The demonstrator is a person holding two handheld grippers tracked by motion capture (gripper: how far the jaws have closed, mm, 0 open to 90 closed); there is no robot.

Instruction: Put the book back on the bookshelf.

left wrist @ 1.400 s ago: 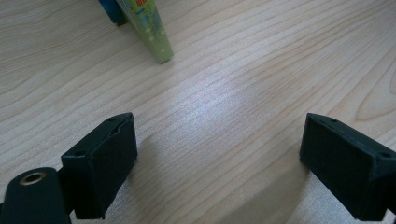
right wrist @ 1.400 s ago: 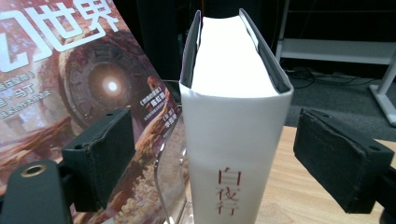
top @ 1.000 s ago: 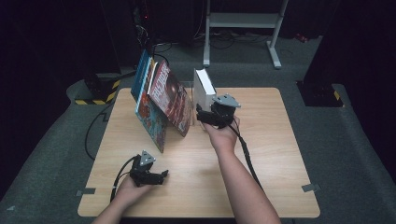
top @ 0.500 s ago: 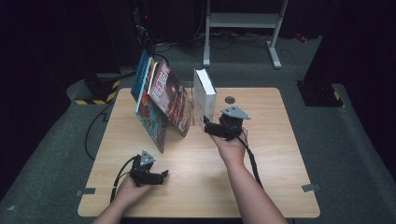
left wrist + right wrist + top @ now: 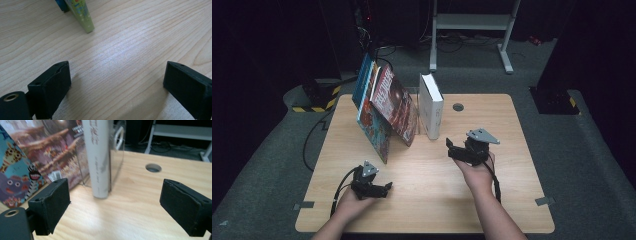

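your right gripper (image 5: 451, 148): jaws wide apart, empty | white book (image 5: 431, 105) upright at table's far middle, dead ahead, spine vertical | left gripper (image 5: 384, 188): agape too, farther off

High view overhead facing forward over table (image 5: 512, 125), gripper views low, close, sharing leaning books (image 5: 384, 107)
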